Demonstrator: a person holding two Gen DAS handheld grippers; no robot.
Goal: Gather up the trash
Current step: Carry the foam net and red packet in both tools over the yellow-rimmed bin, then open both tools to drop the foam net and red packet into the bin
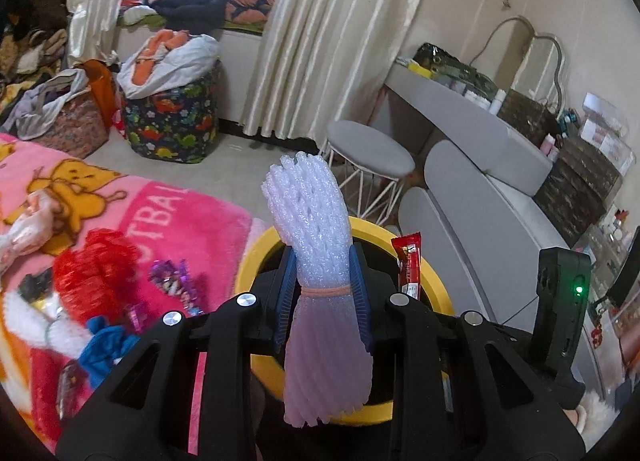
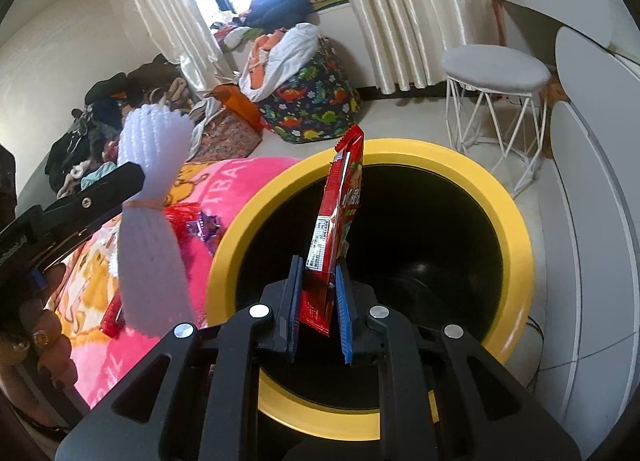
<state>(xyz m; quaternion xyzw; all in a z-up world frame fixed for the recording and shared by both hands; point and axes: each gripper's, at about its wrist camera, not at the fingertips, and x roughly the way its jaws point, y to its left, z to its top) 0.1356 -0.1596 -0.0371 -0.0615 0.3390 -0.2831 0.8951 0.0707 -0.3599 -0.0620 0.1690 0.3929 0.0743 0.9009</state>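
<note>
Both grippers hover at the yellow-rimmed bin (image 2: 516,221). Left gripper (image 1: 324,293) pinches a white foam bundle (image 1: 316,221), upright, with the bin's mouth just ahead and below. Right gripper (image 2: 318,301) pinches a red wrapper (image 2: 340,217) on end directly over the opening, the better placed to drop.
</note>
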